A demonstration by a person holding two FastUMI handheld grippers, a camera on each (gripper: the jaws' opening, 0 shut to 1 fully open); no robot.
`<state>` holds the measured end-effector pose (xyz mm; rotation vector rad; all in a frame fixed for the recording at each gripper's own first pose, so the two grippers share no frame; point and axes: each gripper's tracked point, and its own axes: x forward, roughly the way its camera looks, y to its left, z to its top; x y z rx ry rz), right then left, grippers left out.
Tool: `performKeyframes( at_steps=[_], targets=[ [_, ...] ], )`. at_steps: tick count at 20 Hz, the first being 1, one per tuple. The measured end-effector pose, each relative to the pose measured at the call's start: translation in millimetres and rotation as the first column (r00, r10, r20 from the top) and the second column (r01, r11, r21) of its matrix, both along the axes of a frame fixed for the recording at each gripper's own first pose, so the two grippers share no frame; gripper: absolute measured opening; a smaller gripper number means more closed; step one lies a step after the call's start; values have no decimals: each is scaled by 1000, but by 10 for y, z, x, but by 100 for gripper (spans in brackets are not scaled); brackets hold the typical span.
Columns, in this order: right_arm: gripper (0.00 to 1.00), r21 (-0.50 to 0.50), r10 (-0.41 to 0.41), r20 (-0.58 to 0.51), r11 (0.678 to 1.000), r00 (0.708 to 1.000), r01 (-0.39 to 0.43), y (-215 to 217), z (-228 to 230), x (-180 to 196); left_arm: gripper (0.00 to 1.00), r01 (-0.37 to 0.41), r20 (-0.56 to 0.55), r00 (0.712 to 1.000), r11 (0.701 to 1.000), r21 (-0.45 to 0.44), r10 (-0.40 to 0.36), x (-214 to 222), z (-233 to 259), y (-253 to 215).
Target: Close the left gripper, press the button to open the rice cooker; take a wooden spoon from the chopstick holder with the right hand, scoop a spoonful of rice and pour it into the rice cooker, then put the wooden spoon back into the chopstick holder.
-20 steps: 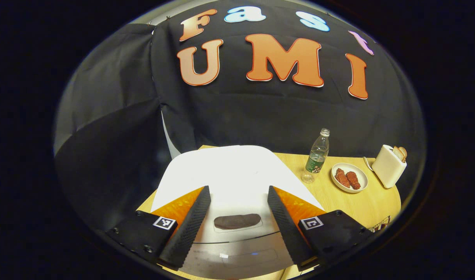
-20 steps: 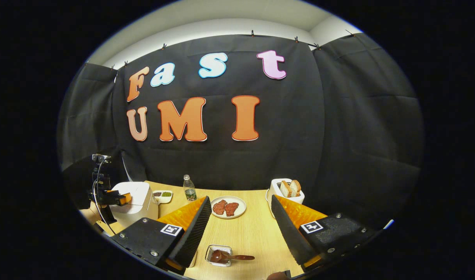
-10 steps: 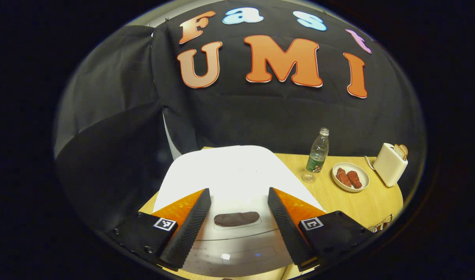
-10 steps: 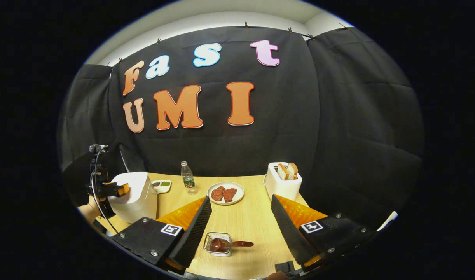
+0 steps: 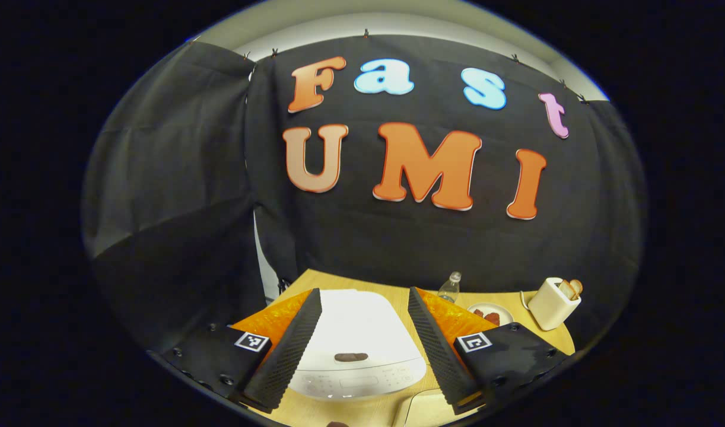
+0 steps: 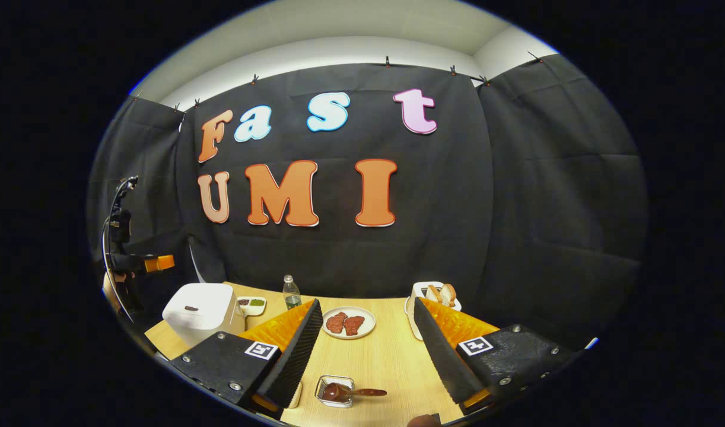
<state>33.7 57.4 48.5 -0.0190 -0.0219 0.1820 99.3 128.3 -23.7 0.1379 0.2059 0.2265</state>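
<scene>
Wood table [image 6: 386, 356] against black cloth. Cooker [image 5: 353, 338] sits shut at the table's left end, dark button [image 5: 350, 357] on the lid front. Left gripper [image 5: 362, 338] hangs above it, fingers spread, clear of the lid. Right gripper [image 6: 365, 350] is spread too, over mid-table; spoon [image 6: 350, 392] lies in a small tray [image 6: 334, 391] below it. Step one isn't done: left fingers must close, then come down tip-first on the button.

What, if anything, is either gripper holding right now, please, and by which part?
Nothing: the left gripper and right gripper both have their fingers spread, with nothing between them.
</scene>
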Motion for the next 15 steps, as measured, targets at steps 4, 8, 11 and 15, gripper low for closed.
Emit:
performKeyframes(
  at_steps=[4,8,11,15],
  targets=[
    [95,-4,33,73,999,997,-32,109,401,-39,99,14,110,994,997,71,-22,-308,823,-194],
    [95,0,67,132,998,989,-67,272,793,-131,99,56,162,985,996,67,-66,-552,1245,-369],
    [95,28,120,180,991,976,-127,453,1101,-255,99,56,189,980,997,60,-66,-677,1434,-357],
    [100,18,128,222,991,967,-135,504,1245,-304,99,45,210,976,998,50,-54,-797,1493,-320]
  ],
)
